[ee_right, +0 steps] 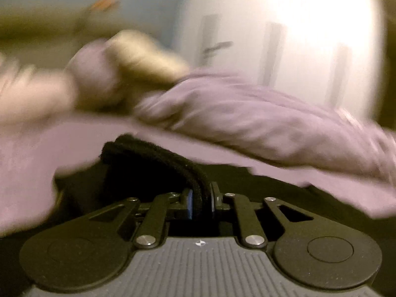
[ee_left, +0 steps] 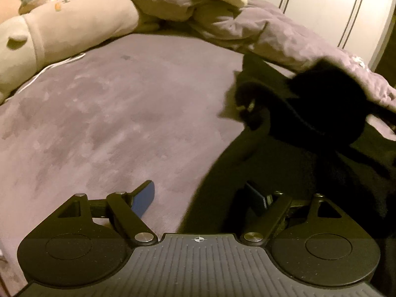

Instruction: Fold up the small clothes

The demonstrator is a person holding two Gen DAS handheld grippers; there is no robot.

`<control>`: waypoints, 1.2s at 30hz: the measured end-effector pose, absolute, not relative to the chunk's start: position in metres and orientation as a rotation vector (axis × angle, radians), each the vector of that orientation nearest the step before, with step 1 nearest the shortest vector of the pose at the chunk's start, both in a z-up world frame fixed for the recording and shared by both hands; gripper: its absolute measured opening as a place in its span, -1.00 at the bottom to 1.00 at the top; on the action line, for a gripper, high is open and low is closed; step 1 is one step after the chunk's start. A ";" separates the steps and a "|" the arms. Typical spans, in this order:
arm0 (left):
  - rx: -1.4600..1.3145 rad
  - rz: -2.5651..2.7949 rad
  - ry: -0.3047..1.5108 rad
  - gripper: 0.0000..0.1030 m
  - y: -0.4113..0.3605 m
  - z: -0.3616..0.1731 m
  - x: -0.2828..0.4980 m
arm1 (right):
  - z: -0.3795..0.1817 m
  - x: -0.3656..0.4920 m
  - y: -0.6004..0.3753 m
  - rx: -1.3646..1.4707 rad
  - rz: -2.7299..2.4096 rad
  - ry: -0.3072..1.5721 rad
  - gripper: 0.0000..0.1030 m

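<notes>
Both grippers are matte black: left gripper (ee_left: 200,195) and right gripper (ee_right: 200,201) have blue finger pads, silver pivot screws (ribbed grey housings behind).

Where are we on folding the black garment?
Done: no finished fold shows; the black garment lies loose on the purple bedspread. In hand: the right gripper is shut on a thick edge of it. The left gripper is open, one finger over bedspread, the other over the cloth, gripping nothing. Left: probably the whole fold, then setting it down.
</notes>
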State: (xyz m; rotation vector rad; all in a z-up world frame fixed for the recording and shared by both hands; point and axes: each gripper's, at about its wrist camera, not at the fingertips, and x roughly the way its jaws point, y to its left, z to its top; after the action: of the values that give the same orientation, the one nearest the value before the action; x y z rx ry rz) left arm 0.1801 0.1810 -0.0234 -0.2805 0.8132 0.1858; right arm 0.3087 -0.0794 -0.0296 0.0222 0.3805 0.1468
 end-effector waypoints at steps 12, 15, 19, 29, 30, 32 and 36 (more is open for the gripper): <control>-0.190 0.155 0.796 0.64 0.153 -0.014 0.204 | -0.075 0.311 -0.208 0.460 0.061 0.534 -0.10; -0.161 0.138 0.781 0.64 0.145 -0.011 0.223 | -0.082 0.324 -0.219 0.573 0.074 0.563 0.10; -0.155 0.116 0.769 0.64 0.139 -0.009 0.251 | -0.096 0.331 -0.247 0.868 0.073 0.573 0.18; -0.087 0.185 0.808 0.20 0.138 -0.028 0.317 | -0.073 0.361 -0.246 0.686 0.022 0.577 -0.79; -0.108 0.186 0.807 0.20 0.141 -0.029 0.320 | -0.064 0.362 -0.245 0.634 0.024 0.547 -0.79; -0.158 0.190 0.813 0.14 0.147 -0.029 0.323 | -0.047 0.360 -0.246 0.540 0.029 0.488 -0.79; -0.157 0.198 0.799 0.04 0.143 -0.030 0.320 | -0.028 0.360 -0.249 0.353 -0.010 0.408 -0.79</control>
State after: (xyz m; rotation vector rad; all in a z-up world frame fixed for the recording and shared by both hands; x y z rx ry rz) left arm 0.3200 0.1431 -0.0298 -0.1565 0.7990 0.1983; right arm 0.3597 -0.2494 -0.0275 0.3526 0.4084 -0.0098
